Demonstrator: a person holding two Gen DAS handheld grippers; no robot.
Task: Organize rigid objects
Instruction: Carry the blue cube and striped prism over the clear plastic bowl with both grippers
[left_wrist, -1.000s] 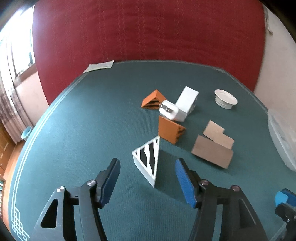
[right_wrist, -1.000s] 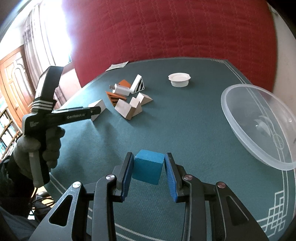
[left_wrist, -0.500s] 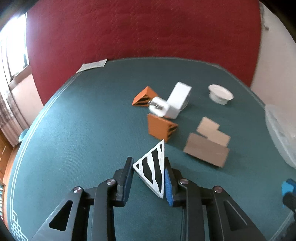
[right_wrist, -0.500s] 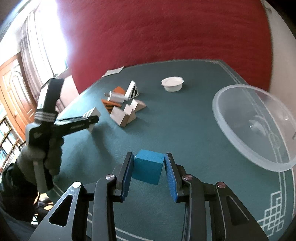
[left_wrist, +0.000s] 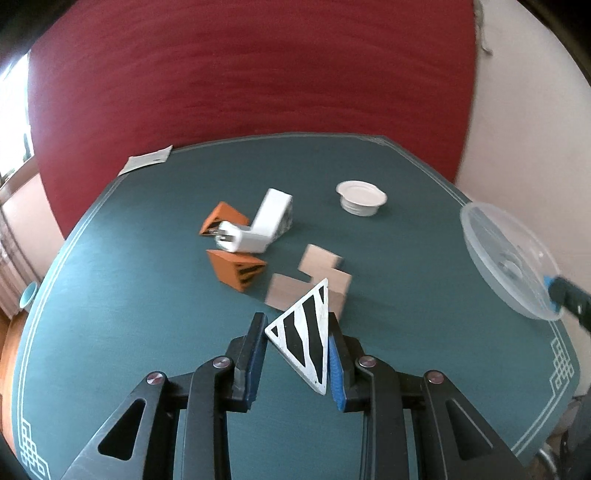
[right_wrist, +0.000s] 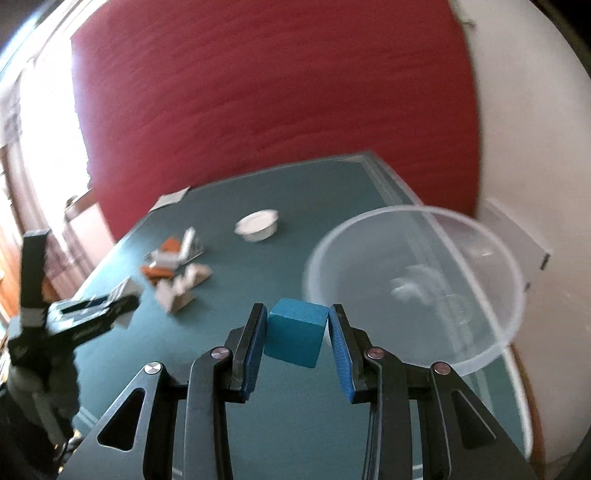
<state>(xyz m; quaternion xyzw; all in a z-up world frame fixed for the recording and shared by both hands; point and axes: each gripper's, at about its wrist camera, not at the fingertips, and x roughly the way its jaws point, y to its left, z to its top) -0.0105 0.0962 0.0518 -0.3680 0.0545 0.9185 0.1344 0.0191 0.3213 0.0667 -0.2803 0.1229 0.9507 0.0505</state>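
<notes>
left claw (left_wrist: 297, 354) grips striped wedge (left_wrist: 304, 341) | right claw (right_wrist: 297, 341) grips blue cube (right_wrist: 295, 332) | clear bowl (right_wrist: 413, 288) just beyond | tan blocks (left_wrist: 306, 284) ahead

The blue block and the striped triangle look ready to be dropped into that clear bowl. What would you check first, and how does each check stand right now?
1. Right gripper shut on the blue block: ok.
2. Left gripper shut on the striped triangle: ok, though it is held by its slanted sides, so it may slip.
3. Clear bowl upright and open: ok.
4. Room in the bowl: ok; only something small and pale lies at its bottom.
5. Blue block over the bowl: not ok; it sits just short of the near rim.
6. Grippers clear of each other: ok, apart in the right wrist view.
</notes>
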